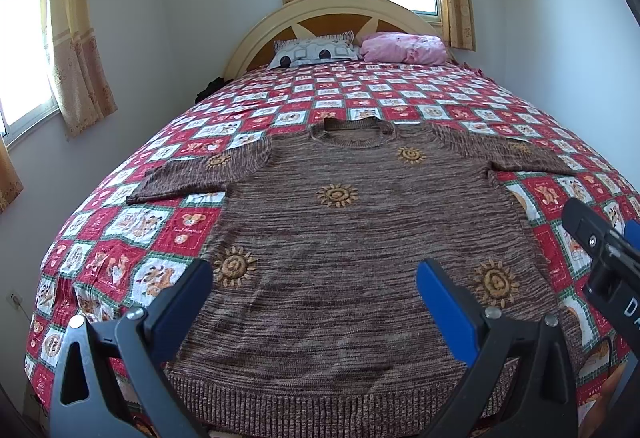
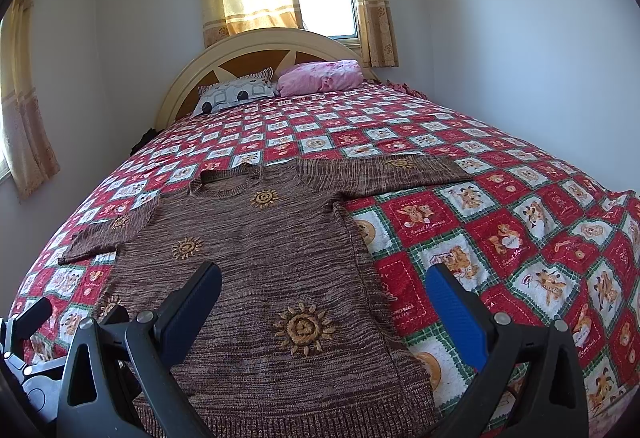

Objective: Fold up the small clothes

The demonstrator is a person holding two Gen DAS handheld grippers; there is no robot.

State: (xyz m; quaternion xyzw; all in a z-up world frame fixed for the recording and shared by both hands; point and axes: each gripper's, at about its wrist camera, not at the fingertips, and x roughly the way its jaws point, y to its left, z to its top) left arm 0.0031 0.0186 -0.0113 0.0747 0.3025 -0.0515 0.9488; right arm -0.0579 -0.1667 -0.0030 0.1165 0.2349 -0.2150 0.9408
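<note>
The left gripper [image 1: 314, 294] hangs with its fingers spread wide and nothing between them, just above the hem end of the brown knit sweater [image 1: 352, 222]. The sweater lies flat, front up, on the checked bedspread [image 1: 120, 222]. Its long axis runs straight ahead of this gripper, hem nearest, neckline [image 1: 352, 132] farthest. The left sleeve [image 1: 192, 178] sticks out ahead and to this gripper's left. The ribbed hem [image 1: 320, 398] passes beneath both fingers.

The right gripper [image 2: 324, 298] is likewise open and empty. It straddles the sweater's right side edge: its left finger is over knit, its right finger over bare bedspread [image 2: 520, 238]. The right sleeve [image 2: 384, 174] lies well ahead of it, stretched out to the right near the shoulder.

Judging by this layout, each gripper is nearer its own side. A first fold would probably bring a sleeve or side inward across the body, and the right gripper sits closer to an edge it could pinch.
</note>
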